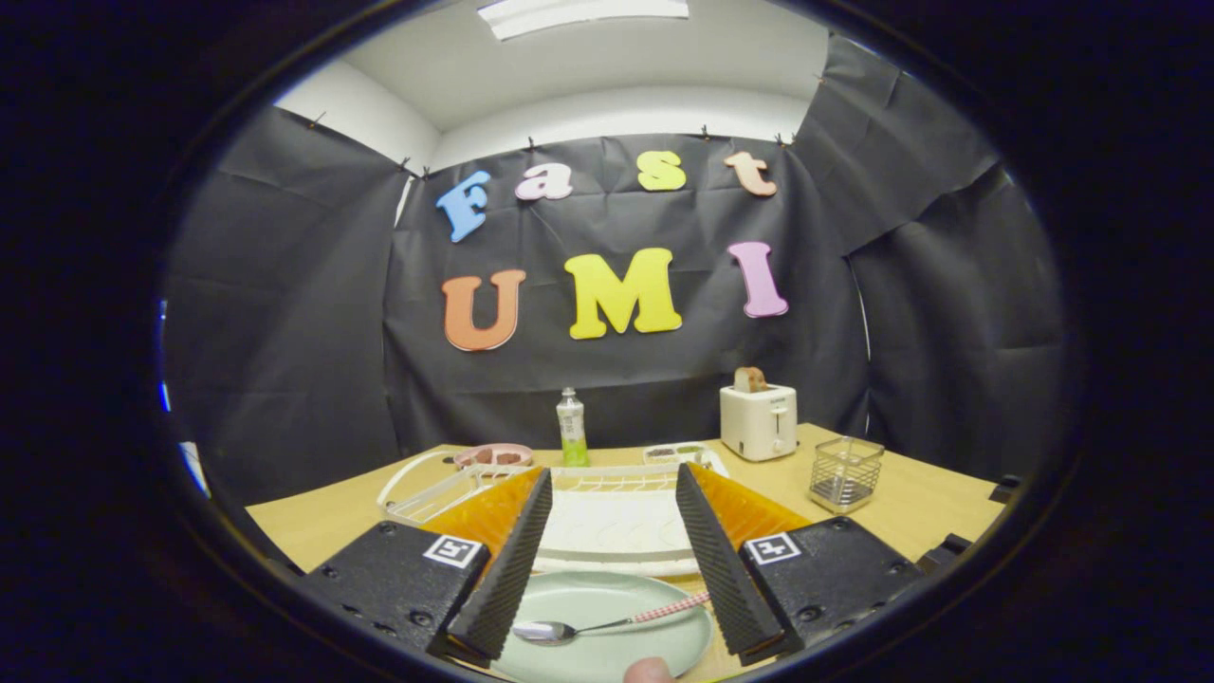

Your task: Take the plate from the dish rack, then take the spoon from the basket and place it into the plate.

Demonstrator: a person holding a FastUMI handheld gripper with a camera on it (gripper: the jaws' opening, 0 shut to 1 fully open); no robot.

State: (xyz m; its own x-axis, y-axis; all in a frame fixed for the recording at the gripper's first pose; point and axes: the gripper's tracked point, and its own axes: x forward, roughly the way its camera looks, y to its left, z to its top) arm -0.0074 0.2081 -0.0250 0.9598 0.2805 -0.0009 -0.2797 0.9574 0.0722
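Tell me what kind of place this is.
Likely a mock kitchen in a recording booth: a wooden table against black cloth carries a white dish rack, a cream toaster and a pale green plate holding a metal spoon, between the open hand-held gripper.

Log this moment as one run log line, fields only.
gripper: open, above plate | spoon: lying on plate | dish rack: beyond plate | basket: beside rack

Spoon (607,625) lies across pale green plate (607,631), before white dish rack (607,512).
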